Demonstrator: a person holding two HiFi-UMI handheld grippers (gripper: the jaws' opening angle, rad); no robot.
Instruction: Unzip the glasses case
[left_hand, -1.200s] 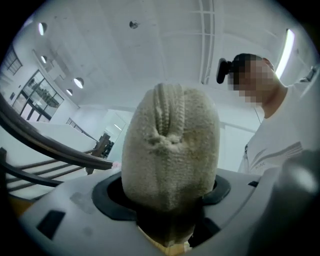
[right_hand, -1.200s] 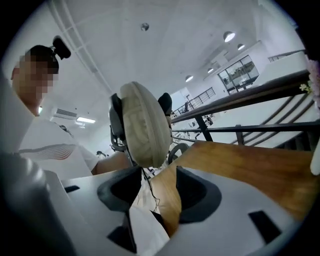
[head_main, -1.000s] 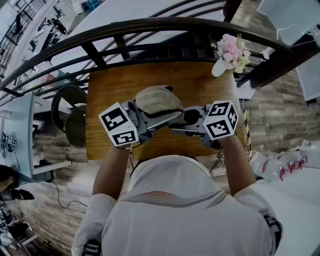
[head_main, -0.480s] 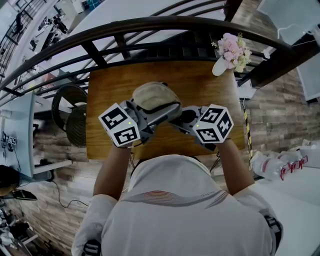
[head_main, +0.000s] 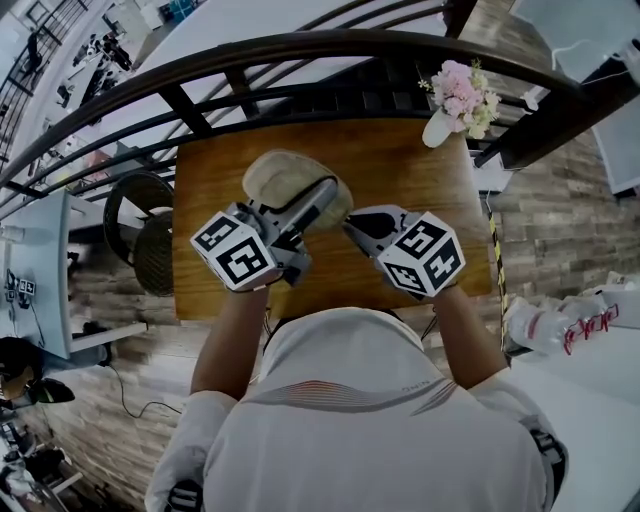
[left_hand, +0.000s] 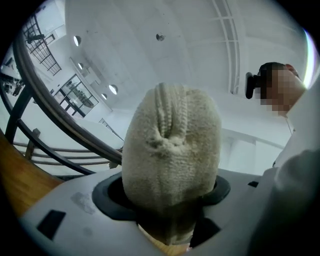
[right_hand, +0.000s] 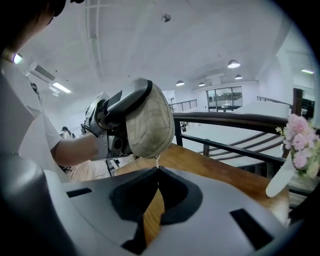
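The glasses case (head_main: 285, 180) is a beige knitted pouch held up over the wooden table (head_main: 400, 170). My left gripper (head_main: 322, 197) is shut on it, and its jaws clamp the case's lower part (left_hand: 170, 145) on both sides. In the right gripper view the case (right_hand: 147, 125) hangs just past my right gripper (right_hand: 157, 170). That gripper's jaws are shut, tips touching, with the thin pale zipper pull (right_hand: 157, 161) pinched between them. In the head view the right gripper (head_main: 348, 222) sits close to the case's near right end.
A white vase of pink flowers (head_main: 455, 105) stands at the table's far right corner. A dark curved railing (head_main: 300, 50) runs behind the table. A round black chair (head_main: 140, 230) stands off the table's left edge.
The left gripper carried the case up and to the left and rolled it. The right gripper turned, followed the case's end, and its jaws closed there.
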